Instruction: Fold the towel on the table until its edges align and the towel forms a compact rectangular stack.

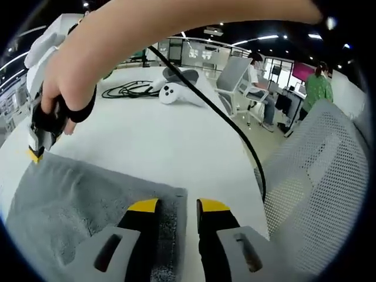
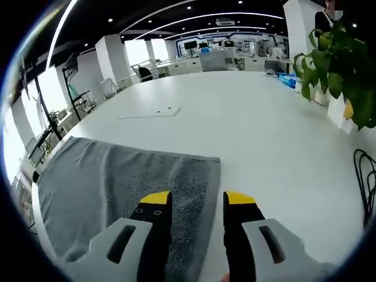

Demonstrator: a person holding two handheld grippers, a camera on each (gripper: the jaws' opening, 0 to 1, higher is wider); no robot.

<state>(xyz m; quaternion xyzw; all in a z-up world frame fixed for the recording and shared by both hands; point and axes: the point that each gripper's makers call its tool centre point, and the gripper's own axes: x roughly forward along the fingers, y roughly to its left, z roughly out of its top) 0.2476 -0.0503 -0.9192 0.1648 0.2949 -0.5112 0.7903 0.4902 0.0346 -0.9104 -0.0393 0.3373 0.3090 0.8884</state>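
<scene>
Spreading across a broad white table (image 2: 264,135) in a bright open office, the grey terry towel (image 2: 117,182) lies flat at the near edge. Left tongs (image 1: 177,205) and right tongs (image 2: 198,198) each stand apart over a towel corner, with the cloth edge running between the jaws. A black cable (image 1: 229,126) crosses the table; a green potted plant (image 2: 338,70) is cut off at far right.

bright ceiling strips | soft shadows | fisheye-warped edges | sharp focus
</scene>
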